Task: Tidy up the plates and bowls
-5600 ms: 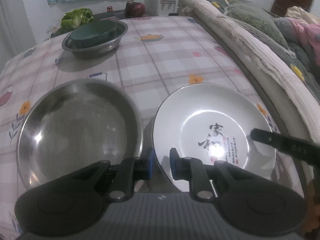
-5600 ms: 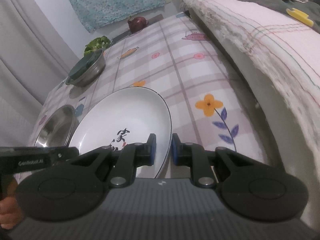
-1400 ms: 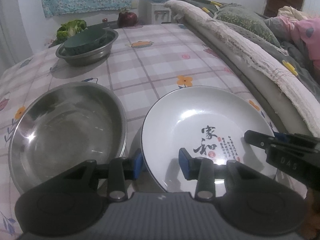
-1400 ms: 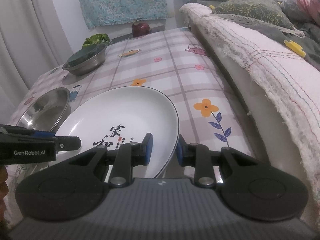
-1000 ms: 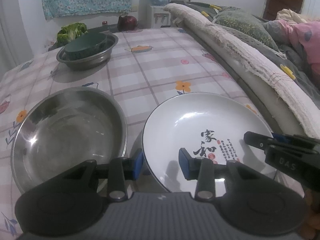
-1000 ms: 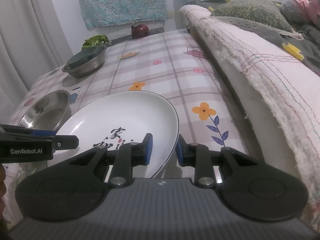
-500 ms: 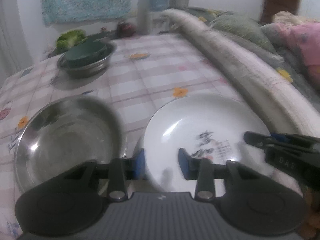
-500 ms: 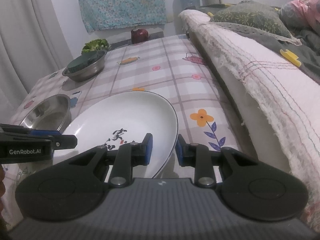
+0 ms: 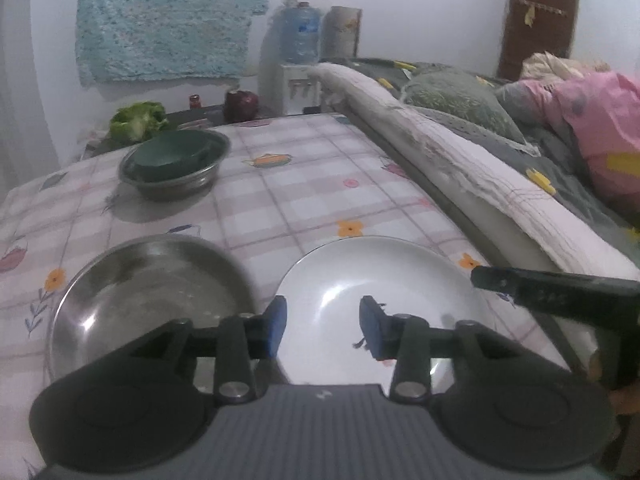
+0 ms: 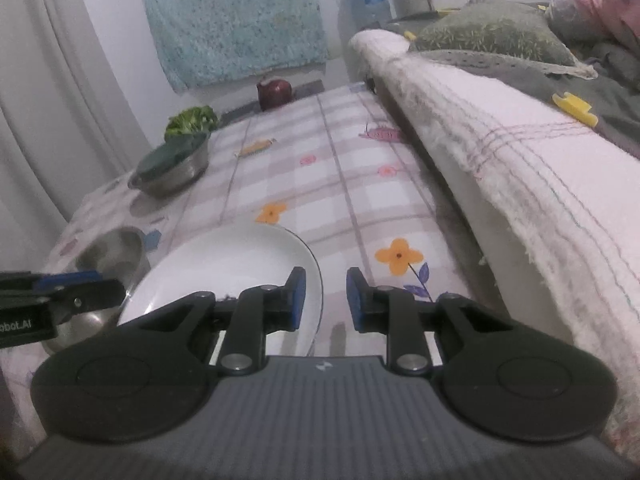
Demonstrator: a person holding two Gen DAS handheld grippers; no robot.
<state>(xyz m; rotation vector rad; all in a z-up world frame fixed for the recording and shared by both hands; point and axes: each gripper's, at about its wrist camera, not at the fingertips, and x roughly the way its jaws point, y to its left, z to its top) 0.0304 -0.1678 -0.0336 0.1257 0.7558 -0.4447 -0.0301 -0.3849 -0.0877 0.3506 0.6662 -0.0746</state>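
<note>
White plate between both grippers

White plate [image 9: 384, 280] lies on the tabletop [image 9: 304, 192]. We straddle its rims: our left gripper [image 9: 322, 326] has just been opening, partly spread; our right gripper [image 10: 323, 299] stays narrow, unclamped. Steel bowl [image 9: 152, 296] sits left of our left fingers.

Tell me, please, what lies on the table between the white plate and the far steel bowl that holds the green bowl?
Only bare checked tablecloth lies between the white plate and the far steel bowl; the left wrist view shows it.

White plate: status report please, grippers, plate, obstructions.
Left gripper open, jaws just been opening, white plate rim between them. Right gripper open astride opposite rim. Steel bowl close beside plate.
</note>
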